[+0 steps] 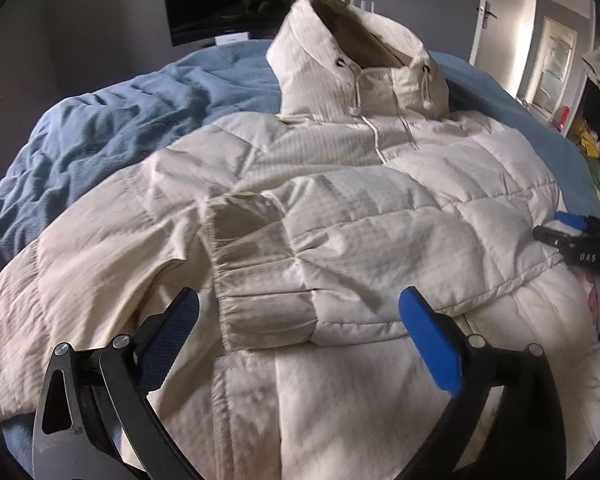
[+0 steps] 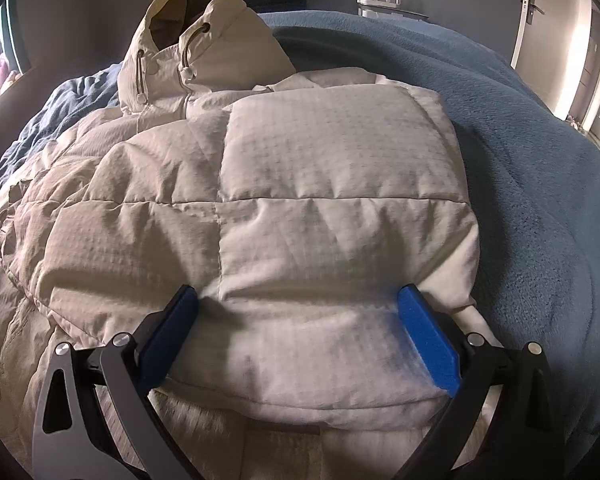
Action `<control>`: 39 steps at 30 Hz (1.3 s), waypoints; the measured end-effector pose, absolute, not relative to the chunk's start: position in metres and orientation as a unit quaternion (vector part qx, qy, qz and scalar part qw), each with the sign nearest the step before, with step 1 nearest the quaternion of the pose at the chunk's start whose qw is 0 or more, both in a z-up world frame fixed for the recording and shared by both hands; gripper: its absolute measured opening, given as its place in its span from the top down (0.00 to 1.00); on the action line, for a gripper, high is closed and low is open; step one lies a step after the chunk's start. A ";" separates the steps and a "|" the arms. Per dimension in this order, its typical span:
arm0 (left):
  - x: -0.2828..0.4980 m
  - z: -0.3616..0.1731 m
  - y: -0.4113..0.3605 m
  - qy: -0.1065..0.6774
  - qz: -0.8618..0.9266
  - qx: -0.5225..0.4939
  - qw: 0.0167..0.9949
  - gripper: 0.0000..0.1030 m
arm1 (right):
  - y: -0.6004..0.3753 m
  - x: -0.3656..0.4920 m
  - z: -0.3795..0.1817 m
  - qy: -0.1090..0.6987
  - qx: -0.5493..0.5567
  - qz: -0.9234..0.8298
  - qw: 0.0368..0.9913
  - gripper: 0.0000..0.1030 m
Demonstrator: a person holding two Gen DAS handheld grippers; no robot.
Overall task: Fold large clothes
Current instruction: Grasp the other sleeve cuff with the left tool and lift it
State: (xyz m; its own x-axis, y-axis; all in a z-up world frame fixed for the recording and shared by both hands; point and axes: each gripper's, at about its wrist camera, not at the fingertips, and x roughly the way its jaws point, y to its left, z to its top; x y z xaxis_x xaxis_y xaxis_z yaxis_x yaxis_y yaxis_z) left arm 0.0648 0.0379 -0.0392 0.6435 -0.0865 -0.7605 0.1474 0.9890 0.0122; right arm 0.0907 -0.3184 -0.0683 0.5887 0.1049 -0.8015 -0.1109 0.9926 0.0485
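L gripper (image 1: 298, 312) wide open over jacket (image 1: 340, 200) cuff (image 1: 260, 264) — untouched.

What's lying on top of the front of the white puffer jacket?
A sleeve of the puffer jacket is folded across its chest, elastic cuff nearest the open left gripper. The zip under the sleeve is covered, and the blue blanket shows only around the jacket.

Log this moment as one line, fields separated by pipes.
jacket: on blue blanket, one sleeve folded across front | left gripper: open, above cuff, holding nothing | right gripper: fingers astride folded jacket edge, grip unclear
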 end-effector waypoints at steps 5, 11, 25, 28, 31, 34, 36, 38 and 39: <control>0.054 -0.020 0.060 0.407 -0.047 -0.011 0.912 0.07 | -0.321 0.085 -0.067 0.451 -0.001 0.056 0.891 0.07; 0.048 -0.012 0.110 0.416 0.030 -0.090 0.904 0.07 | -0.329 0.074 -0.061 0.459 0.016 0.049 0.887 0.07; 0.018 -0.020 0.224 0.443 0.213 -0.248 0.835 0.07 | -0.338 0.050 -0.025 0.399 0.027 0.031 0.916 0.07; 0.013 -0.027 0.252 0.445 0.236 -0.291 0.813 0.07 | -0.338 0.052 -0.028 0.406 0.029 0.032 0.913 0.07; 0.009 -0.034 0.281 0.448 0.269 -0.304 0.797 0.07 | -0.337 0.052 -0.031 0.411 0.032 0.032 0.910 0.07; -0.006 -0.056 0.309 0.450 0.288 -0.377 0.757 0.07 | -0.337 0.054 -0.033 0.415 0.035 0.031 0.909 0.07; -0.010 -0.066 0.319 0.448 0.293 -0.397 0.746 0.07 | -0.336 0.055 -0.035 0.418 0.035 0.032 0.907 0.07; -0.011 -0.065 0.329 0.426 0.299 -0.402 0.753 0.08 | -0.334 0.056 -0.036 0.421 0.033 0.032 0.906 0.07; -0.012 -0.063 0.332 0.415 0.301 -0.401 0.759 0.08 | -0.333 0.056 -0.036 0.421 0.030 0.033 0.906 0.07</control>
